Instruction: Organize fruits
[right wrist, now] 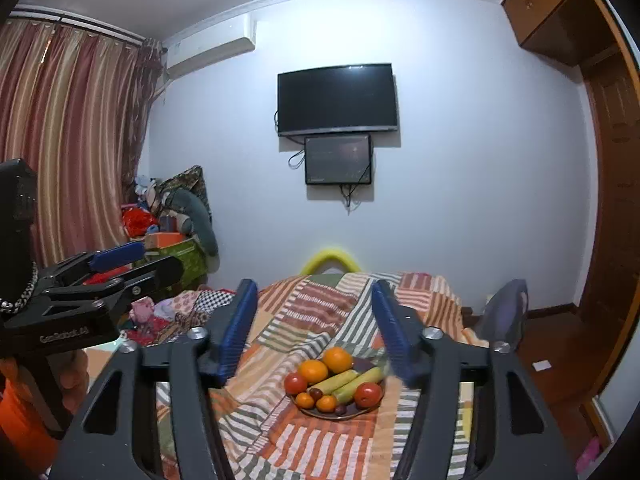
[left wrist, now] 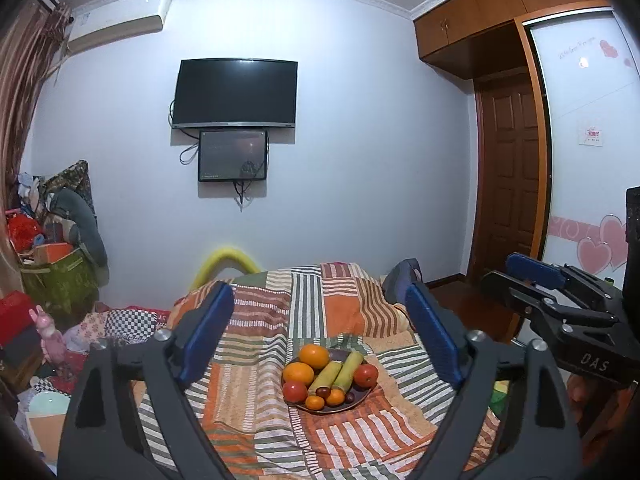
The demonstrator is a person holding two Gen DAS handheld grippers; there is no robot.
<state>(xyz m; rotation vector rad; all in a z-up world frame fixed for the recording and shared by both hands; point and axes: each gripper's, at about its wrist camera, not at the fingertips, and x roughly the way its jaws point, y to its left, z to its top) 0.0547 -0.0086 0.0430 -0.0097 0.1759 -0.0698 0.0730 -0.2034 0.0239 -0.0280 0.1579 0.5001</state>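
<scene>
Left wrist view: your left tool point(left wrist: 316, 316) hangs above the bed, its blue pads point(left wrist: 208, 332) spread wide apart and holding nothing. Between them, lower down, a dark plate point(left wrist: 362, 394) rests on the striped patchwork blanket point(left wrist: 264, 312). Contents: two oranges point(left wrist: 315, 355) at the far left, two green-yellow cylinders point(left wrist: 348, 370) side by side in the middle, a red tomato point(left wrist: 365, 375) to the right, another tomato, small tangerines point(left wrist: 315, 401) and dark red fruits along the near rim. Your right tool point(left wrist: 532, 270) shows at the right edge; from this side you cannot tell its spread. A black TV point(left wrist: 236, 94) hangs on the wall, a smaller screen point(left wrist: 233, 156) under it.

Right wrist view: your right tool point(right wrist: 314, 320) also hovers over the bed, pads point(right wrist: 392, 332) apart and empty. The plate point(right wrist: 356, 410) lies between and below them, fruit touching fruit. Your left tool point(right wrist: 120, 258) enters from the left, beside striped curtains point(right wrist: 72, 140).
</scene>
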